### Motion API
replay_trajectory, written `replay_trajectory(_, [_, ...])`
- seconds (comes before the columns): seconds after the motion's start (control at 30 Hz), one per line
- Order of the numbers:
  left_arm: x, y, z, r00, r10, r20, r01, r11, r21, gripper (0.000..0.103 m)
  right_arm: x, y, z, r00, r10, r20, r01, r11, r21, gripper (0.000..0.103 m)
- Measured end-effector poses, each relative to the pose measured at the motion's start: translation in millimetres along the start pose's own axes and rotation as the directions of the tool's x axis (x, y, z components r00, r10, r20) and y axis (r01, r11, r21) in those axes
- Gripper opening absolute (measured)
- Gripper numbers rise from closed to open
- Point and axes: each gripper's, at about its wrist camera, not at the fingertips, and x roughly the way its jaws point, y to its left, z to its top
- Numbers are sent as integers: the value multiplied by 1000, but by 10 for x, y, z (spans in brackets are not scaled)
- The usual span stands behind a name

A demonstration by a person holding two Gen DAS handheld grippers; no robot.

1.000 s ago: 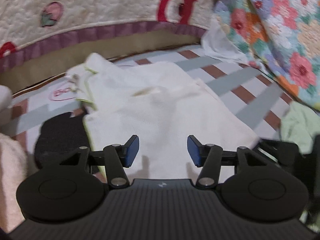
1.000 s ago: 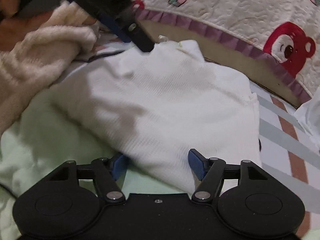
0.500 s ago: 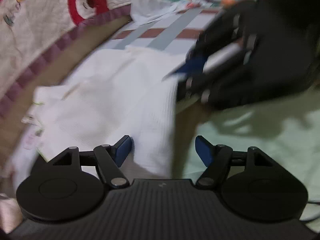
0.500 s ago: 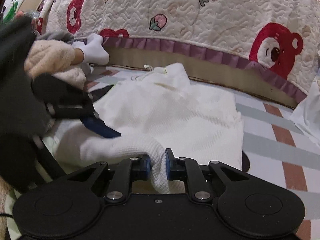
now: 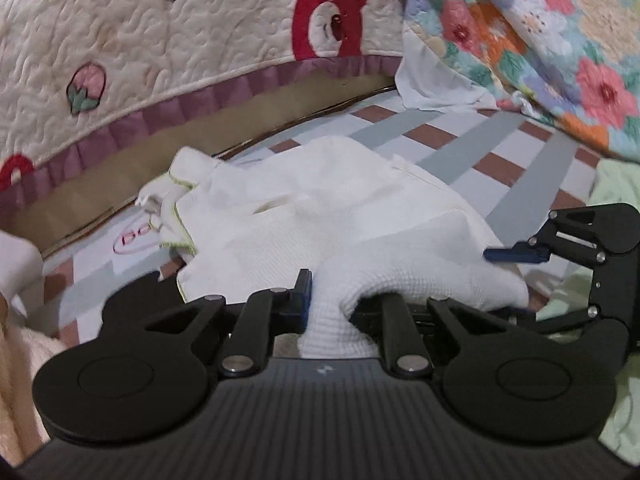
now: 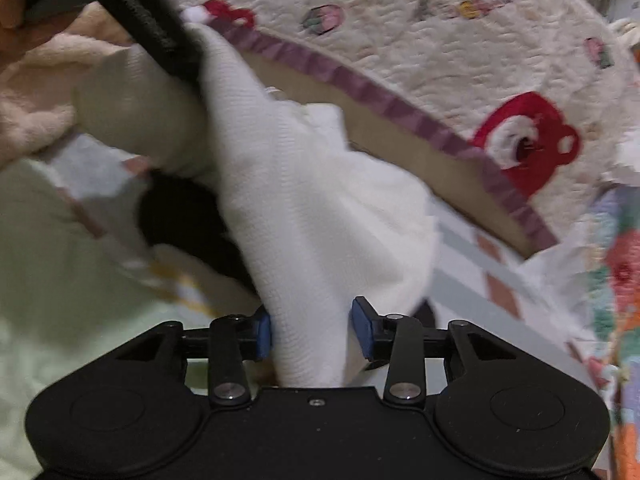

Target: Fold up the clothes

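**Tools at the near edge of the white garment, fold room lying toward the quilt**

Left tool (image 5: 344,300) is seen with its jaws closing on a bunched fold of the white waffle-knit garment (image 5: 320,216), the cloth pinched between them at the garment's near hem. In the right wrist view the right tool (image 6: 312,330) has its jaws opening, with a thick band of the same cloth lying loosely between the blue pads (image 6: 362,330); a firm pinch is not shown there. In the left wrist view the right tool (image 5: 516,255) appears at the right, touching the garment's near right corner.

The garment is laid on the striped bed sheet (image 5: 500,148) of grey, white and brick-red bands, its long axis running away from both tools toward the collar with yellow-green trim (image 5: 180,184). That far end lies near the cream quilt with red bears and purple border (image 5: 200,40). Both tools are at the near end, side by side, so neither is judged nearer to the collar; the left tool alone has hold of cloth.

Open room is judged to lie forward over the garment's own body and to the right on the bare striped sheet. It is bounded ahead by the quilt, at the right by the floral patchwork blanket (image 5: 560,40), and at the near right by a pale green cloth (image 5: 616,184). A dark item (image 6: 180,220) lies beneath the garment's left side and a peach fleece fabric (image 6: 36,92) crowds the left, so little room is left there.
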Motion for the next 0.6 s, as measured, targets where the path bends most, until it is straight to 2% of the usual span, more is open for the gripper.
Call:
replay_trajectory(0.1, [-3,7,-58,999,-34,7,34,999,-30,15,-64,-141,44,997,-47,58,44,998,52,9])
replay_trajectory(0.2, [66,-1,-119,998,-58,-21,57,998,-32,19,-149,-319,134,990,-84,113,72,992,101,9])
replay_trajectory(0.23, [90,-17,-144,998,-58,-31,57,998,-24,23,-167,-378,166,989,-84,123,71,991,111,9])
replay_trajectory(0.3, [138,-46,-192,997,-59,-53,59,998,-8,23,-203,-496,228,986,-85,142,67,989,130,9])
replay_trajectory(0.33, [155,-33,-195,996,-64,-65,63,998,-22,16,-178,-502,243,987,-72,145,57,993,100,9])
replay_trajectory(0.4, [188,-4,-200,993,-75,-88,71,996,-49,14,-128,-500,264,989,-41,145,36,999,40,10])
replay_trajectory(0.5, [170,102,-171,993,-89,-73,82,992,-94,14,-74,-505,281,990,7,142,-2,1000,-31,13])
replay_trajectory(0.57, [176,214,-147,991,-117,-66,105,981,-166,14,-68,-500,290,990,22,143,-14,998,-59,18])
replay_trajectory(0.6, [186,272,-140,989,-136,-60,121,971,-207,14,-66,-498,291,989,37,143,-27,997,-71,24])
